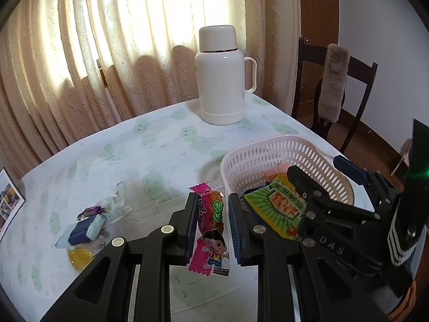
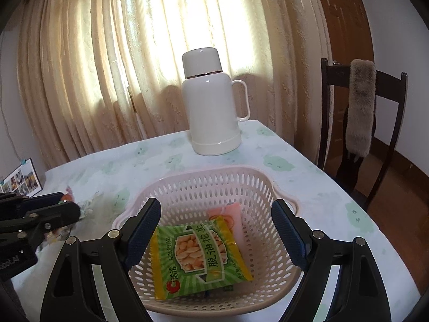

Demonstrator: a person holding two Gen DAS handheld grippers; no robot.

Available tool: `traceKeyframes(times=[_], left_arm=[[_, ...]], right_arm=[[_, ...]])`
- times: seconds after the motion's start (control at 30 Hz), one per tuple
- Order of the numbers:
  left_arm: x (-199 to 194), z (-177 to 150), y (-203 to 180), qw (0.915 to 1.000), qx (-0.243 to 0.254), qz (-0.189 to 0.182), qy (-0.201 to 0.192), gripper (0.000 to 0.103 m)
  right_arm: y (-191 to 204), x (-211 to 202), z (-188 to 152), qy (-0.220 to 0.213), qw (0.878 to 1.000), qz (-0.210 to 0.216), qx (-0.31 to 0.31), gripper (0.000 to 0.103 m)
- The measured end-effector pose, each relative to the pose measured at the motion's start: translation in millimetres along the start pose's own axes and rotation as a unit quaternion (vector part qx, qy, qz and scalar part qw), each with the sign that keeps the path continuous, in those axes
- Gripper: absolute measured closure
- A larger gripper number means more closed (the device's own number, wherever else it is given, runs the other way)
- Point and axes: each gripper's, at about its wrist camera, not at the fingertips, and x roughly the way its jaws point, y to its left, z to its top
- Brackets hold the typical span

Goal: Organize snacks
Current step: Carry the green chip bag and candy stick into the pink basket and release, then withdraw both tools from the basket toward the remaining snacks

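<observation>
Pink-wrapped cartoon snack packet pinched upright in left gripper, just left of white perforated plastic basket | right gripper gapes wide, empty, above basket (green peanut packet inside) | step: carrying; next: swing over rim, release.

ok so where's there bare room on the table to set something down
Bare cloth lies between the flask and the basket, and across the middle left of the basket. The small snacks crowd the near left. In the basket, the peanut pack and pink packet fill the near floor; the far floor is bare.
</observation>
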Motion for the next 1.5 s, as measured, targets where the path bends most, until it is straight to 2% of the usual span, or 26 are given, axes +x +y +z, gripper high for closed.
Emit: traceKeyframes(times=[0.3, 0.8, 0.87, 0.93, 1.5], left_arm=[[11.5, 12.0, -12.0, 0.9999, -0.003, -0.016, 0.002, 0.083], [28.7, 22.3, -26.8, 0.9968, -0.016, -0.077, 0.012, 0.080], [31.3, 22.3, -26.6, 0.9962, -0.022, -0.083, 0.016, 0.064], [33.5, 22.6, -24.6, 0.9955, -0.031, -0.087, 0.019, 0.057], [36.1, 15.4, -8.6, 0.9964, -0.051, -0.061, 0.028, 0.055]], right_arm=[[-15.3, -6.0, 0.0, -0.011, 0.999, -0.026, 0.029, 0.018], [-35.6, -12.9, 2.4, -0.030, 0.995, -0.067, 0.067, 0.018], [-36.4, -13.0, 2.5, -0.031, 0.995, -0.069, 0.070, 0.018], [-37.2, -13.1, 2.6, -0.031, 0.995, -0.070, 0.071, 0.018], [-35.1, -12.1, 0.4, -0.025, 0.995, -0.074, 0.064, 0.018]])
